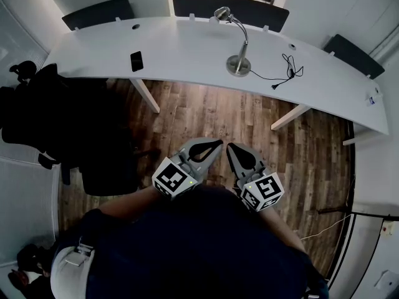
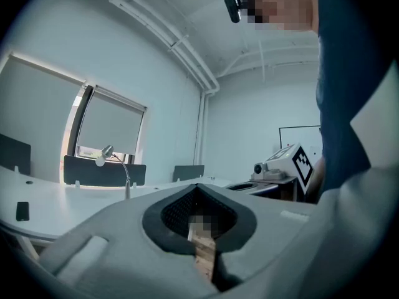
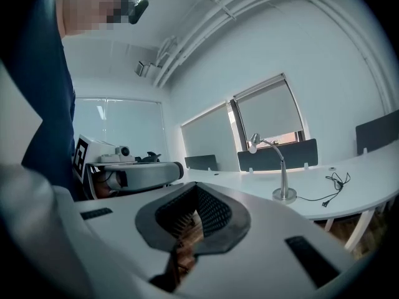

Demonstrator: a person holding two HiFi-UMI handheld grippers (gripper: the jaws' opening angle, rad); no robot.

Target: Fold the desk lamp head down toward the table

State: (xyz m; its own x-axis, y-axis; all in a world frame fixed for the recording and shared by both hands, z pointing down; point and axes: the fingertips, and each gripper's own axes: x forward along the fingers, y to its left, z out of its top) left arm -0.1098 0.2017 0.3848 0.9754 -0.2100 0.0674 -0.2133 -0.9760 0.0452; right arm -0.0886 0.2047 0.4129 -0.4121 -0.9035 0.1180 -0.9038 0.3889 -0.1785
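Observation:
The silver desk lamp (image 1: 239,62) stands on the long white desk (image 1: 187,55), its gooseneck upright and its head (image 1: 222,12) raised at the far edge. Both grippers hang over the wooden floor, well short of the desk and side by side in front of the person. My left gripper (image 1: 215,144) is shut with nothing in it, and so is my right gripper (image 1: 232,147). In the left gripper view the lamp (image 2: 115,161) is small and far off beyond the closed jaws (image 2: 198,187). The right gripper view has the lamp (image 3: 275,167) ahead to the right of its closed jaws (image 3: 196,185).
A black phone (image 1: 136,60) lies on the desk's left part. The lamp's black cable (image 1: 283,73) trails to the right of its base. Dark partition panels (image 1: 227,8) line the desk's far side. A black office chair (image 1: 81,136) stands at the left.

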